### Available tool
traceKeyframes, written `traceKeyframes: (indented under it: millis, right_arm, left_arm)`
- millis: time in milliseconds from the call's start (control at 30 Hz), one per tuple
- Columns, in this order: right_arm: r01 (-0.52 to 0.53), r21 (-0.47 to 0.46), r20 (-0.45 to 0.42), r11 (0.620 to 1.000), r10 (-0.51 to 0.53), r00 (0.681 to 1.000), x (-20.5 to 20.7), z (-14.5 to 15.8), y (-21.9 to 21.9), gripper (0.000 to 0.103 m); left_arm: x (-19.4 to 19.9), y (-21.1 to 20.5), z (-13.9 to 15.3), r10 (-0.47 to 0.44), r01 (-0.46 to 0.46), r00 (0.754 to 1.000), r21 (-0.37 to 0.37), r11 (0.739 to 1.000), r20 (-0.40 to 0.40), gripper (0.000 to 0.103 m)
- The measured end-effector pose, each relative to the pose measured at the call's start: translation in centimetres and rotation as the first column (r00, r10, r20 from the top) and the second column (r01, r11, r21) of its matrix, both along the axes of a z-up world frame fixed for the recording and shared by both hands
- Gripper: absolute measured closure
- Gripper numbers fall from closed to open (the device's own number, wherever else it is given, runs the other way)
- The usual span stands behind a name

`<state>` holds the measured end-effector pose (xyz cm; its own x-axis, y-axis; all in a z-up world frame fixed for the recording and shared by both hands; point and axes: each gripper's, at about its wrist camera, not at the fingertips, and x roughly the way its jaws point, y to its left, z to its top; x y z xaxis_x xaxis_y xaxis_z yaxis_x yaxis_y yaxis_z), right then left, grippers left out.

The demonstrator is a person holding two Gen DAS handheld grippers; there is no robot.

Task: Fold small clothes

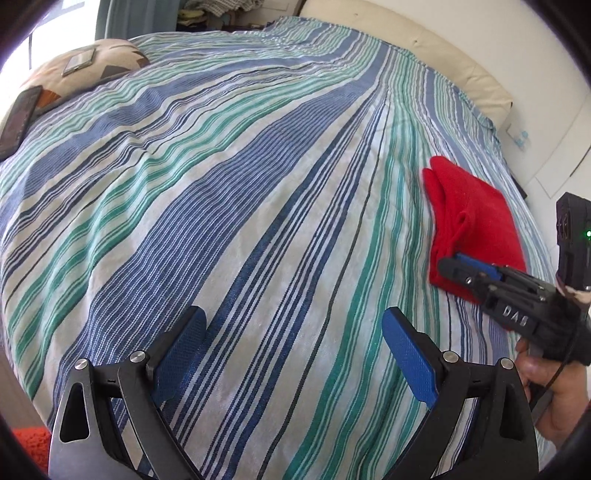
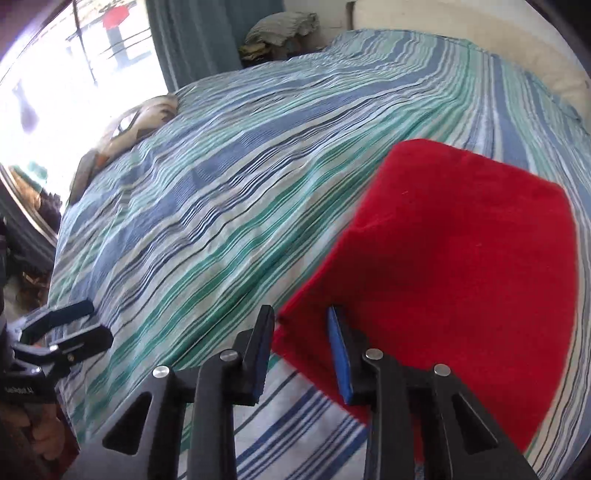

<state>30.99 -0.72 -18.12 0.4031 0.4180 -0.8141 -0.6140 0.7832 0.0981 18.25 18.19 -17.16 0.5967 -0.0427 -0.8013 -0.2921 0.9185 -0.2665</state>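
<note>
A small red garment (image 2: 461,258) lies folded on the striped bedsheet (image 2: 258,166), near the bed's right side. My right gripper (image 2: 301,314) hovers at its near left corner. Its jaws stand a little apart, with that corner between them and one finger over the cloth; the pads do not press on it. In the left wrist view the red garment (image 1: 472,221) shows at the right, with the right gripper (image 1: 452,264) at its near edge, held by a hand (image 1: 554,398). My left gripper (image 1: 295,325) is wide open over bare sheet (image 1: 240,221), well left of the garment.
A patterned pillow (image 1: 85,66) at the far left carries a small flat device, and a dark phone (image 1: 18,118) lies beside it. A cream headboard (image 1: 424,37) runs along the far side. A curtain (image 2: 192,40), a bright window and piled laundry (image 2: 280,26) stand beyond the bed.
</note>
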Motion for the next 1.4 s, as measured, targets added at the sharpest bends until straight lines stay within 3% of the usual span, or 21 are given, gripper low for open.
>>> traceKeyframes:
  millis: [67, 167, 267, 333, 433, 533, 567, 633, 733, 800, 900, 1000, 1067, 1133, 1200, 1233, 1267, 1333, 1400]
  right_arm:
    - [-0.026, -0.038, 0.028, 0.999, 0.027, 0.999, -1.0, 0.1, 0.4, 0.07]
    - [0.008, 0.082, 0.017, 0.997, -0.01, 1.0, -1.5, 3.3, -2.6, 0.071]
    - [0.13, 0.207, 0.044, 0.97, -0.142, 0.989, -2.2, 6.9, -8.2, 0.07]
    - [0.228, 0.221, 0.039, 0.948, -0.243, 0.969, -2.1, 7.7, -11.4, 0.07]
    - [0.28, 0.179, 0.004, 0.943, -0.286, 0.958, -1.5, 6.1, -13.3, 0.07]
    - [0.28, 0.07, -0.142, 0.957, -0.268, 0.953, -1.1, 0.8, -12.7, 0.07]
    - [0.275, 0.035, -0.151, 0.961, -0.267, 0.952, -1.5, -0.6, -12.3, 0.07]
    - [0.274, 0.044, -0.078, 0.961, -0.27, 0.96, -3.2, -0.3, -12.2, 0.07]
    - [0.293, 0.119, -0.109, 0.949, -0.281, 0.953, -5.4, 0.8, -13.2, 0.07]
    - [0.277, 0.128, -0.068, 0.952, -0.27, 0.96, -7.2, 1.8, -14.1, 0.069]
    - [0.26, 0.105, -0.012, 0.96, -0.261, 0.965, -7.8, 3.2, -15.7, 0.066]
    - [0.283, 0.117, 0.036, 0.952, -0.289, 0.957, -5.6, 5.3, -17.0, 0.066]
    - [0.301, 0.16, 0.061, 0.94, -0.314, 0.948, -3.6, 7.1, -17.5, 0.066]
    - [0.295, 0.199, 0.084, 0.935, -0.316, 0.945, -1.5, 8.5, -17.1, 0.066]
    - [0.286, 0.228, 0.064, 0.931, -0.307, 0.95, 0.6, 8.5, -16.0, 0.066]
    - [0.291, 0.242, 0.036, 0.926, -0.308, 0.951, 1.5, 7.7, -15.6, 0.066]
    - [0.3, 0.247, -0.006, 0.922, -0.308, 0.951, 2.3, 6.4, -15.3, 0.066]
    - [0.328, 0.192, -0.123, 0.925, -0.309, 0.943, 3.3, 2.2, -14.5, 0.066]
    - [0.333, 0.171, -0.085, 0.927, -0.323, 0.943, 2.0, 0.7, -14.4, 0.066]
  left_arm:
    - [0.0, -0.2, 0.0, -0.013, 0.013, 1.0, -0.003, 1.0, -0.003, 0.006]
    - [0.0, -0.5, 0.2, -0.031, 0.031, 1.0, -0.002, 1.0, 0.002, 0.006]
    - [0.0, -0.4, 0.4, -0.034, 0.034, 0.999, -0.001, 0.999, 0.007, 0.006]
    - [0.0, -0.4, 0.5, -0.036, 0.036, 0.999, -0.01, 0.999, 0.014, 0.006]
    - [0.1, -0.7, 0.5, -0.044, 0.044, 0.999, 0.001, 0.999, 0.013, 0.006]
    - [0.0, -1.3, 0.2, -0.063, 0.062, 0.998, 0.032, 0.998, 0.002, 0.006]
    - [-0.2, -1.5, 0.2, -0.068, 0.067, 0.998, 0.047, 0.997, 0.002, 0.006]
    - [-0.6, -1.7, 0.3, -0.072, 0.072, 0.997, 0.078, 0.994, 0.007, 0.006]
    - [-1.2, -2.1, 1.2, -0.099, 0.096, 0.995, 0.095, 0.991, 0.023, 0.006]
    - [-1.4, -3.0, 2.2, -0.138, 0.132, 0.989, 0.098, 0.986, 0.059, 0.006]
    - [1.0, -5.7, 5.1, -0.234, 0.221, 0.965, 0.107, 0.969, 0.122, 0.006]
    - [6.1, -9.2, 8.1, -0.311, 0.295, 0.934, 0.109, 0.949, 0.178, 0.006]
    - [9.9, -11.0, 8.5, -0.308, 0.298, 0.936, 0.085, 0.951, 0.171, 0.006]
    - [12.9, -11.8, 7.0, -0.275, 0.269, 0.951, 0.058, 0.961, 0.139, 0.011]
    - [14.9, -12.2, 3.6, -0.269, 0.267, 0.962, 0.048, 0.962, 0.038, 0.043]
    - [15.3, -12.4, 1.5, -0.279, 0.28, 0.96, 0.049, 0.959, -0.031, 0.051]
    - [15.2, -12.6, -0.4, -0.293, 0.296, 0.953, 0.035, 0.954, -0.078, 0.053]
    - [13.5, -12.3, -1.3, -0.317, 0.319, 0.948, 0.058, 0.946, -0.04, 0.052]
    - [12.0, -12.7, -0.5, -0.358, 0.363, 0.932, 0.127, 0.923, -0.059, 0.048]
